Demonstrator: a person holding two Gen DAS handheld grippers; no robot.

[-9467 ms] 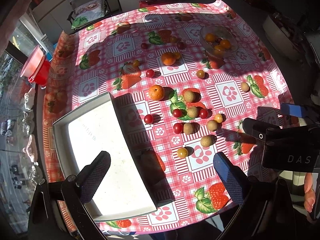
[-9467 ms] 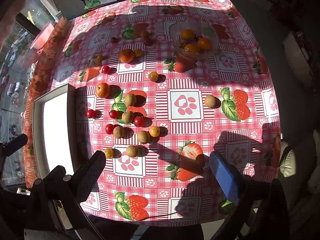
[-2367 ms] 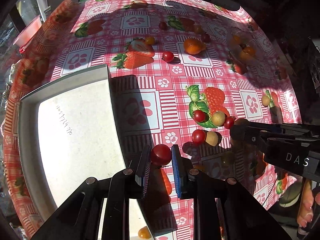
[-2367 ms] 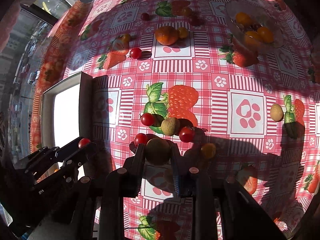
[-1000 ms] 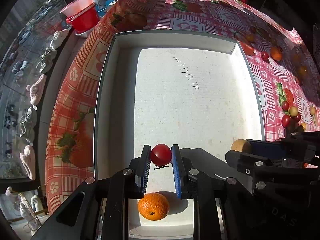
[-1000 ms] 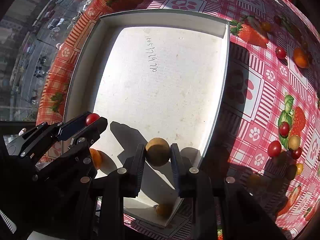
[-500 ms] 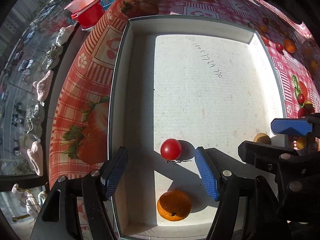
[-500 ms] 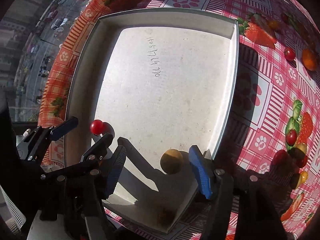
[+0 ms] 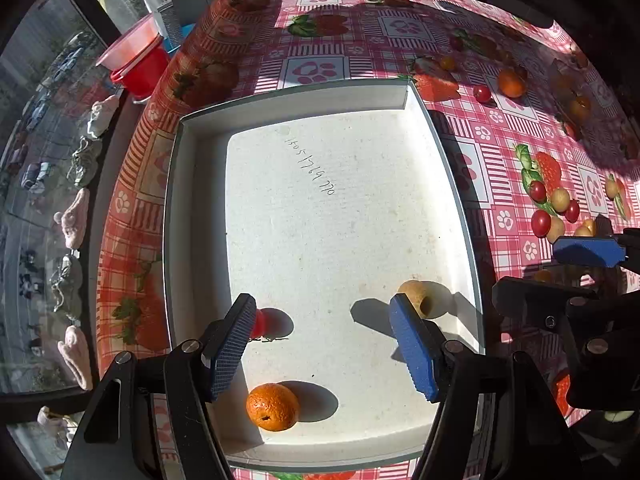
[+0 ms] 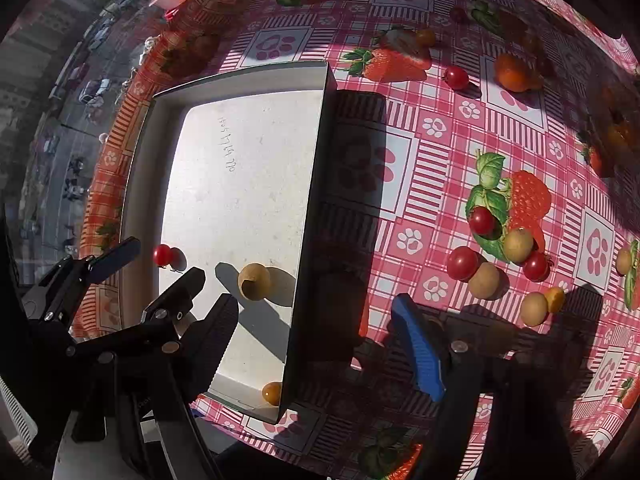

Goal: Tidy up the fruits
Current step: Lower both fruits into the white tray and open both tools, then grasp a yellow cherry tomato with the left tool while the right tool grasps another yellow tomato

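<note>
The white tray [image 9: 176,216] holds an orange [image 9: 273,406], a red cherry tomato [image 10: 162,255], a brown round fruit [image 10: 254,276] and a small yellow fruit [image 10: 272,393] in its near corner. My left gripper [image 9: 320,308] hangs open above the tray's near end. Its left finger half hides the tomato [image 9: 261,322] and its right finger overlaps the brown fruit [image 9: 420,294]. My right gripper [image 10: 314,308] is open and empty, straddling the tray's right wall [image 10: 316,168]. Loose cherry tomatoes [image 10: 462,263] and brown fruits [image 10: 484,280] lie on the tablecloth to the right.
On the far cloth sit another orange [image 10: 514,72] and a lone tomato [image 10: 456,77]. A red bucket [image 9: 136,68] stands beyond the table's left edge, by a window sill with small figures. The right gripper's blue pad [image 9: 588,250] shows beside the tray.
A second ago each gripper was shut on a fruit over the tray. Both have opened, leaving the tomato and the brown fruit lying in the tray, and have risen and shifted right.
</note>
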